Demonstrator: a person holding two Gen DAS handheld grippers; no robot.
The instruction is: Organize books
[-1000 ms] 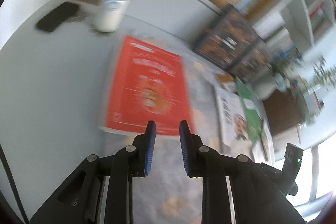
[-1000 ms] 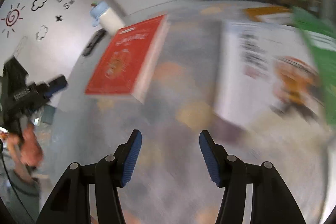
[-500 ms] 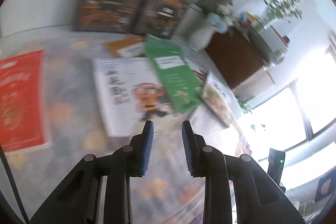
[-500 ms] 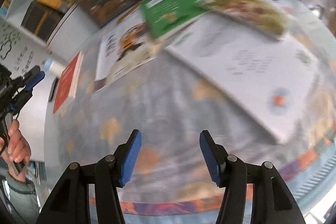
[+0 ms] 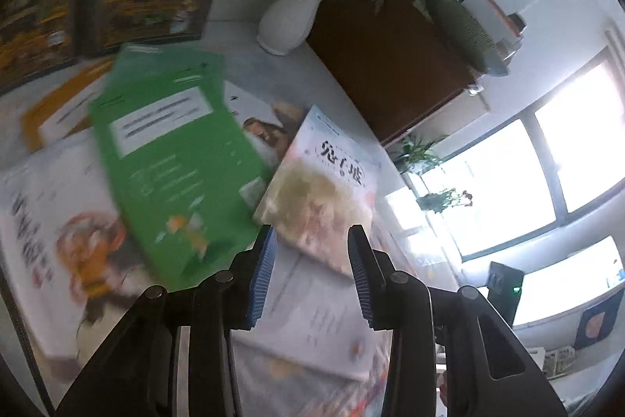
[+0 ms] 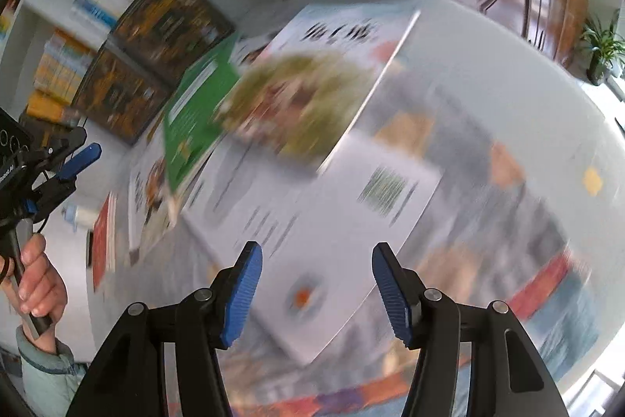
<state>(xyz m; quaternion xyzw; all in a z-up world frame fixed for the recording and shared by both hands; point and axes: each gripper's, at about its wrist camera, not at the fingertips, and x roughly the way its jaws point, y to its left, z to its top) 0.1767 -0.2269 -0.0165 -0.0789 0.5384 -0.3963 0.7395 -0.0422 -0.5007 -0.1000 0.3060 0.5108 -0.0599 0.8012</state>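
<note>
Left gripper [image 5: 311, 272] above overlapping books, jaws opening, nothing between them. Right gripper [image 6: 316, 294] parted and empty over white book [image 6: 332, 221]. Green book [image 5: 175, 167] atop cartoon-cover book [image 5: 50, 221]; floral-cover book [image 5: 324, 190] just right, overlapping white book. White vase [image 5: 291, 18] far behind.

Six loose books lie ahead of the grippers: one green book [image 5: 175, 163], one flowery-covered book [image 5: 324, 190], two white books, one orange-edged book and one red book [image 6: 102, 237]. One white vase [image 5: 291, 16] stands beyond them.
</note>
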